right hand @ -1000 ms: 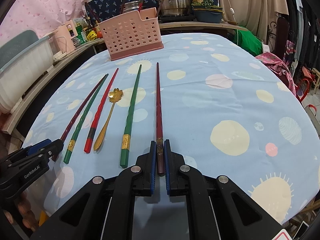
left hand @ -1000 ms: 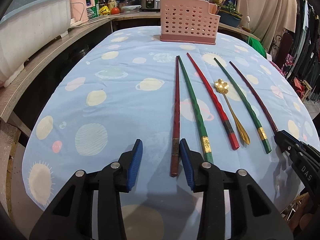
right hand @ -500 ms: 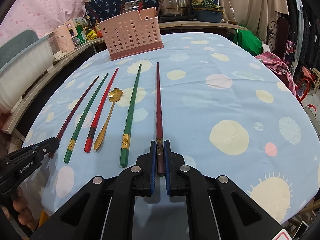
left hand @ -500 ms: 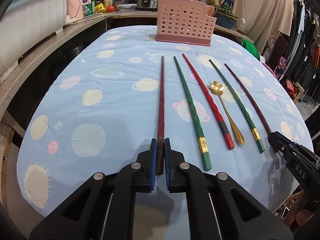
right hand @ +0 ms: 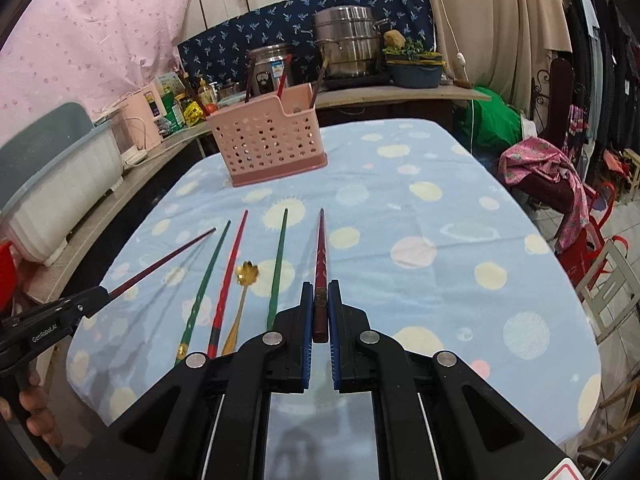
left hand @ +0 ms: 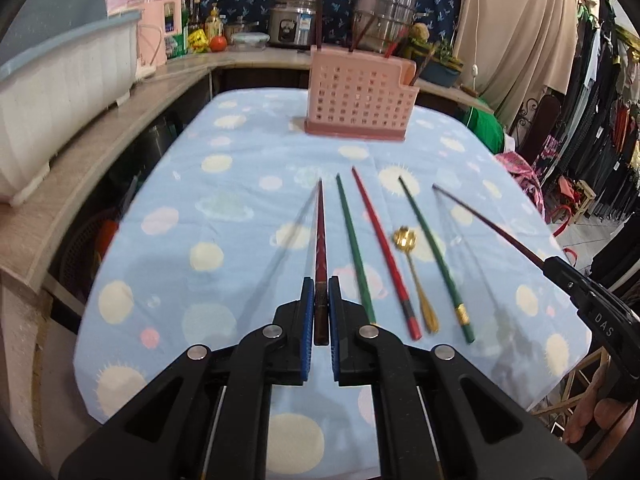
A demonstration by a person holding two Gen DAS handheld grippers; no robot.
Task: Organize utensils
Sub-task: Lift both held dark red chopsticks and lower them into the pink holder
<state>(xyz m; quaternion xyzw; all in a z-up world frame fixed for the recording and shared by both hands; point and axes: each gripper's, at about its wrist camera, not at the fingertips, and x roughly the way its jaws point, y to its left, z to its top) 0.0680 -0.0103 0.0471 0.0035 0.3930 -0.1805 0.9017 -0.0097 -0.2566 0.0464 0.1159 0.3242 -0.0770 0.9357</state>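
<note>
1. The right gripper [right hand: 319, 312], black with blue pads, fills the lower centre, clamped on the thick end of a dark red chopstick [right hand: 320, 256] that points up-frame.
2. At lower left the left gripper [right hand: 86, 302] pinches another dark red chopstick [right hand: 162, 262], angled off the bench [right hand: 440, 248] with its blue spotted cloth.
3. Between them lie two green chopsticks [right hand: 278, 264], a red chopstick [right hand: 230, 272] and a gold flower-bowled spoon [right hand: 242, 300].
4. A pink perforated plastic utensil basket [right hand: 266, 140] stands at upper centre.
</note>
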